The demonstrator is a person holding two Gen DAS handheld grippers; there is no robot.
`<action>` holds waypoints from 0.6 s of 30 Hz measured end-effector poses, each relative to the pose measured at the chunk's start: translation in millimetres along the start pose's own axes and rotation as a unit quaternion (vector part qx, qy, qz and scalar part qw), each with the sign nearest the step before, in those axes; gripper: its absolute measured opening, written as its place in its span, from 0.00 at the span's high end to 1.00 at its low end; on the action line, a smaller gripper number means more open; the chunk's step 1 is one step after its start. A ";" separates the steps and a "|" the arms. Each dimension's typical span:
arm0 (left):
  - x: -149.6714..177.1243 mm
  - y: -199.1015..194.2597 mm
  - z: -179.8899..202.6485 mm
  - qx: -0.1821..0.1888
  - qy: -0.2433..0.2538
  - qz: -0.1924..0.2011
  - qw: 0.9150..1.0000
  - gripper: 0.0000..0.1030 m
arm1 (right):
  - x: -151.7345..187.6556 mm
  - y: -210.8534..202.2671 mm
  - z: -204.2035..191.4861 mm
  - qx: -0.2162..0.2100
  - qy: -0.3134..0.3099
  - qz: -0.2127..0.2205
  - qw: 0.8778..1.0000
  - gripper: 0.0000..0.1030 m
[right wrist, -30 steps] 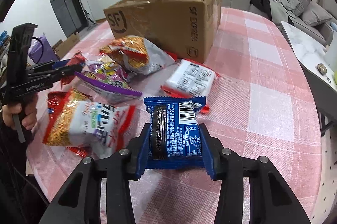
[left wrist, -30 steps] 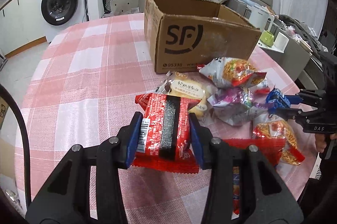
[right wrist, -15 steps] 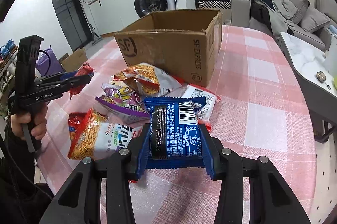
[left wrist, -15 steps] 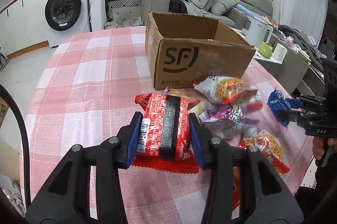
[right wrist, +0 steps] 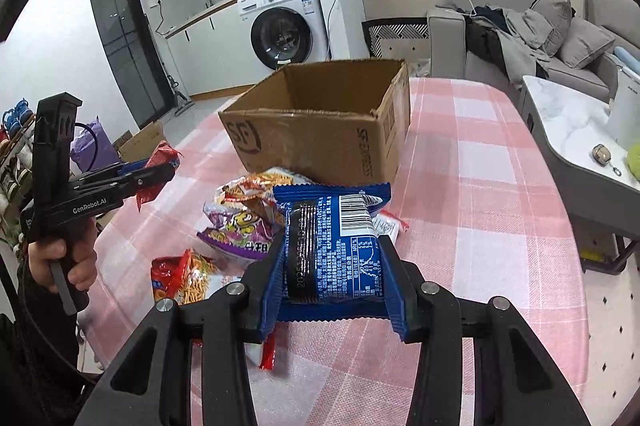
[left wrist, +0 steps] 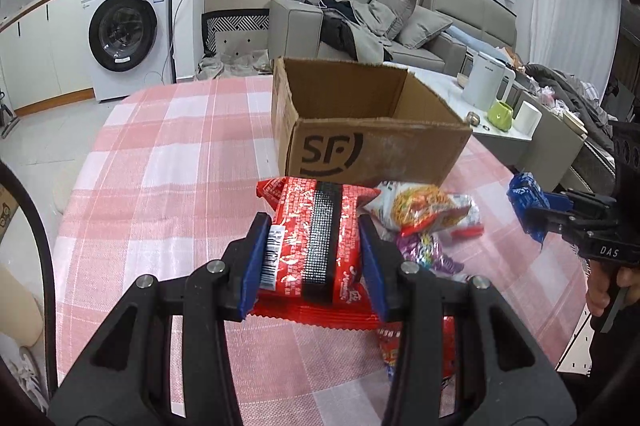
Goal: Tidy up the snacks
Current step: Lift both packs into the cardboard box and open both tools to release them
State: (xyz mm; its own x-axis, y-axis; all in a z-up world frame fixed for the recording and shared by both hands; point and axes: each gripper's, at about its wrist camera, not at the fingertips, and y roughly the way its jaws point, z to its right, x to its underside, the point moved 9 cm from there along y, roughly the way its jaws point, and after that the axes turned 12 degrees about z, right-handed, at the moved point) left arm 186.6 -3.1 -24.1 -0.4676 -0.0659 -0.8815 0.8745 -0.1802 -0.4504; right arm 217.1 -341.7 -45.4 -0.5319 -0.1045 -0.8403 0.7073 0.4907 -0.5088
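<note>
The left claw [left wrist: 313, 258] was clamped on a red snack packet [left wrist: 316, 238], blue pads pressed against both its sides, the packet held clear above the pink checked table [left wrist: 160, 185]. Over on the other side, the right claw [right wrist: 332, 270] pinched a blue snack packet [right wrist: 336, 246] the same way, barcode side up, also off the table. Ahead at twelve o'clock from both claws stood the open cardboard box [right wrist: 320, 137], top flaps gone, its inside showing only bare cardboard from these angles. Between the claws and the box lay the loose pile: an orange noodle-snack bag [left wrist: 428, 209] right by the box's front wall, a purple bag [right wrist: 240, 230] touching it, and a red-and-white bag [right wrist: 188, 278] nearer the table edge at about eight o'clock in the right view. A white packet [right wrist: 386, 224] peeked out behind the blue one. The person's hand [right wrist: 68, 258] gripped the left claw's handle at nine o'clock.
</note>
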 end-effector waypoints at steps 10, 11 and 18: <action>-27.9 -3.2 8.4 -0.001 0.006 0.017 1.000 0.61 | -25.7 -4.8 -5.5 -0.001 -0.004 0.019 1.000 0.57; -30.4 -2.9 9.1 -0.002 0.007 0.018 1.000 0.61 | -29.3 -4.9 -6.4 -0.001 -0.004 0.021 1.000 0.57; -46.5 -1.3 15.0 -0.003 0.006 0.023 1.000 0.61 | -50.9 -2.7 -11.2 -0.004 -0.011 0.030 0.999 0.57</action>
State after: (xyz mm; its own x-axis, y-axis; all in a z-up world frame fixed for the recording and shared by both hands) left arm 205.3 -14.5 19.6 -0.4260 -0.0626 -0.9026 0.8955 -0.1713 -0.4108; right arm 237.1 -328.0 0.8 -0.4780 -0.0929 -0.8734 0.7340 0.5039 -0.4553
